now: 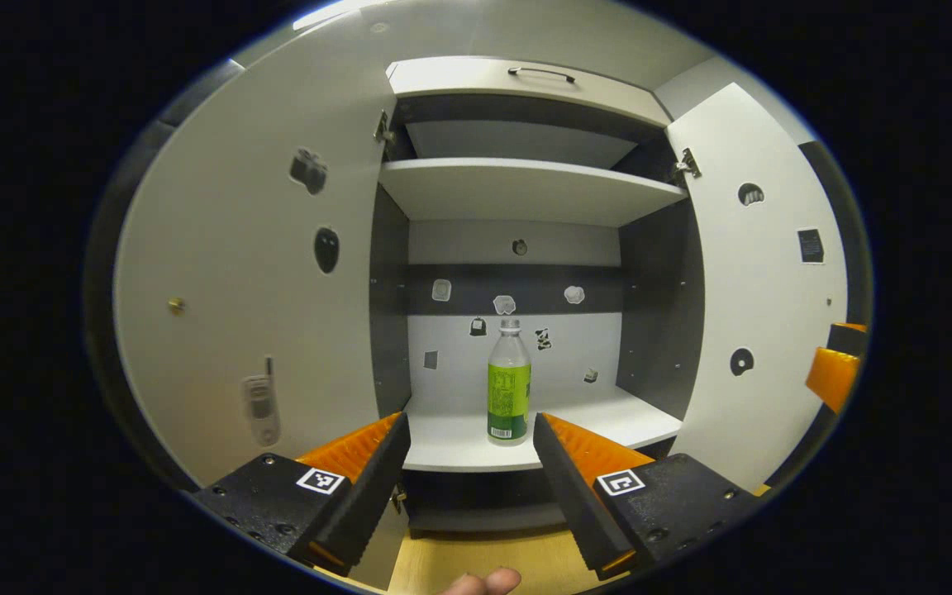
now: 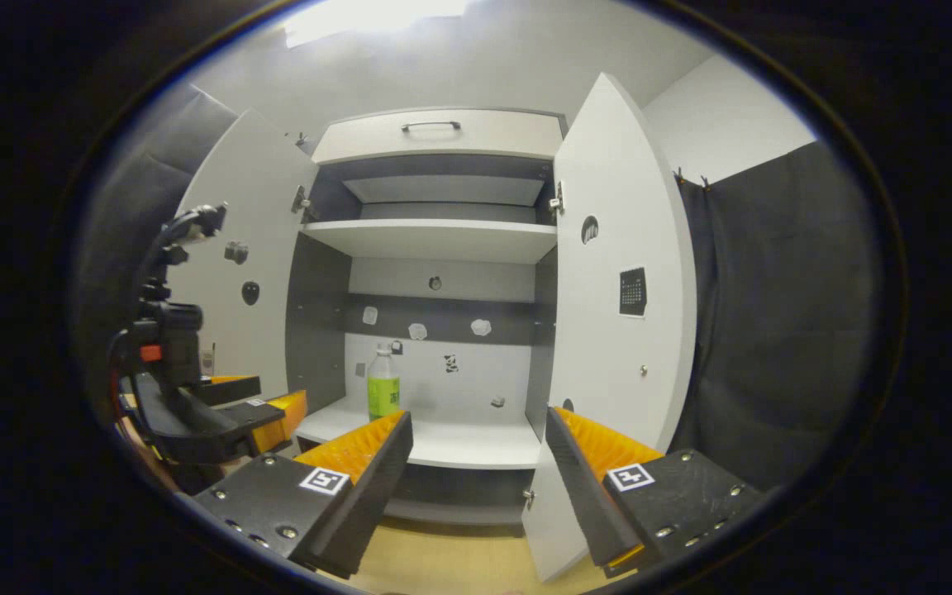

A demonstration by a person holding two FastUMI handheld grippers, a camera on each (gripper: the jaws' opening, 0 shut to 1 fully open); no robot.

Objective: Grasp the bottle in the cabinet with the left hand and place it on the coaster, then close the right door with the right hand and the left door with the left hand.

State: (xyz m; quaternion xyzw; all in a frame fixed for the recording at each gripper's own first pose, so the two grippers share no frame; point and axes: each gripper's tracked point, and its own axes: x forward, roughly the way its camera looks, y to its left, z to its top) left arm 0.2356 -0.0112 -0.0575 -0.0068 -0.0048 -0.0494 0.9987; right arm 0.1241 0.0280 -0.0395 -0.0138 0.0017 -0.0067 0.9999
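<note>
A clear bottle with a green label and white cap stands upright on the cabinet's lower shelf. My left gripper is open in front of the shelf edge, short of the bottle, which sits between the lines of its fingers. Both doors hang open: the left door and the right door. In the right gripper view the bottle stands far off on the shelf, my right gripper is open and holds nothing, and the right door is just ahead of its right finger. The left gripper shows at left.
An upper shelf and a drawer with a dark handle sit above. Small stickers dot the back wall and doors. Light wooden floor lies below the cabinet. A fingertip shows at the bottom edge. Black cloth hangs to the right.
</note>
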